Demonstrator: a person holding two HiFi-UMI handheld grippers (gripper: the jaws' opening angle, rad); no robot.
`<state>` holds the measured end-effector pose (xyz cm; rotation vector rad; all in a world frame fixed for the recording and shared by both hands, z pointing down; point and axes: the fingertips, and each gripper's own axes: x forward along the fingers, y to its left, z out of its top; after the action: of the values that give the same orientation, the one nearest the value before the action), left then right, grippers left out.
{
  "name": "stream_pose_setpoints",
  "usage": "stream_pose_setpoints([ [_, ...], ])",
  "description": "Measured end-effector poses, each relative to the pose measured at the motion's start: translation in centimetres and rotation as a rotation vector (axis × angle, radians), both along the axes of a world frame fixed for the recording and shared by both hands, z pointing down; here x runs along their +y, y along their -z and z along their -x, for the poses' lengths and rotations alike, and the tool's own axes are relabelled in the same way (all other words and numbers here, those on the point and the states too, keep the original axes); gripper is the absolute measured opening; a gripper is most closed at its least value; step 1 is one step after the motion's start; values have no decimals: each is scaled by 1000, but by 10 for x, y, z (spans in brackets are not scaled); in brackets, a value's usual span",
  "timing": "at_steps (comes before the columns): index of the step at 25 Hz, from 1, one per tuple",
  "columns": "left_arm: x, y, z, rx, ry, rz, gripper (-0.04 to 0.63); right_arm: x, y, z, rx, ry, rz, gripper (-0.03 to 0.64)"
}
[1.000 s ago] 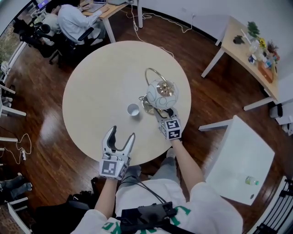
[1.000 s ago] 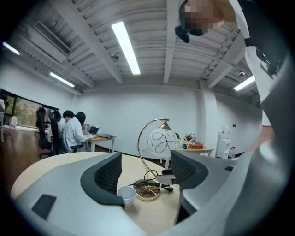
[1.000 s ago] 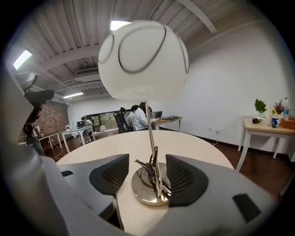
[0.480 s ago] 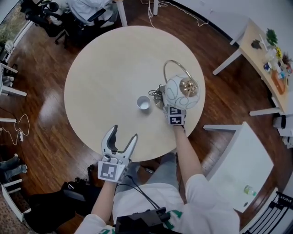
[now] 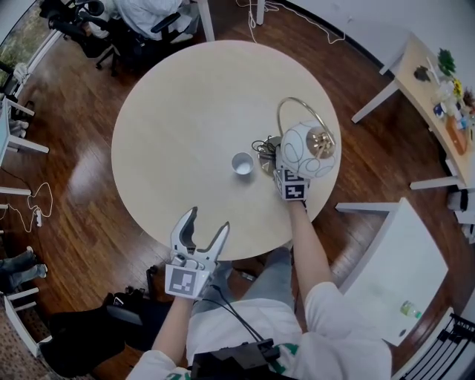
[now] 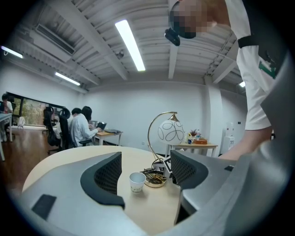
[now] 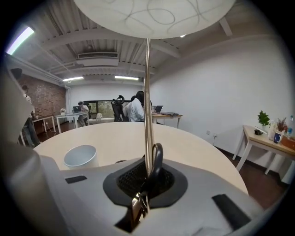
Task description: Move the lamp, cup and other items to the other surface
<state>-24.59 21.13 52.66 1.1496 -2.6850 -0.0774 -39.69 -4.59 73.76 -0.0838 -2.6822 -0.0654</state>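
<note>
A lamp with a white patterned globe and a curved brass stem stands on the round beige table, its base in a brass dish of keys. My right gripper sits under the globe, shut on the stem just above the base. A key ring hangs at the jaws. A small white cup stands just left of the dish; the cup shows between the left jaws, far off. My left gripper is open and empty at the table's near edge.
A white square side table with a small bottle stands to the right on the wooden floor. A wooden desk with plants and clutter is at the far right. People sit at desks beyond the round table.
My right gripper has moved in under the globe and closed on the lamp's stem. The left gripper stays open near the table's edge.
</note>
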Motion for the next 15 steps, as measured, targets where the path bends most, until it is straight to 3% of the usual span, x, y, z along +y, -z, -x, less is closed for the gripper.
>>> stream_pose_setpoints([
  [5, 0, 1, 0, -2, -17, -9, 331, -2, 16, -17, -1, -12, -31, 25],
  [15, -41, 29, -13, -33, -155, -70, 331, -34, 43, -83, 96, -124, 51, 25],
])
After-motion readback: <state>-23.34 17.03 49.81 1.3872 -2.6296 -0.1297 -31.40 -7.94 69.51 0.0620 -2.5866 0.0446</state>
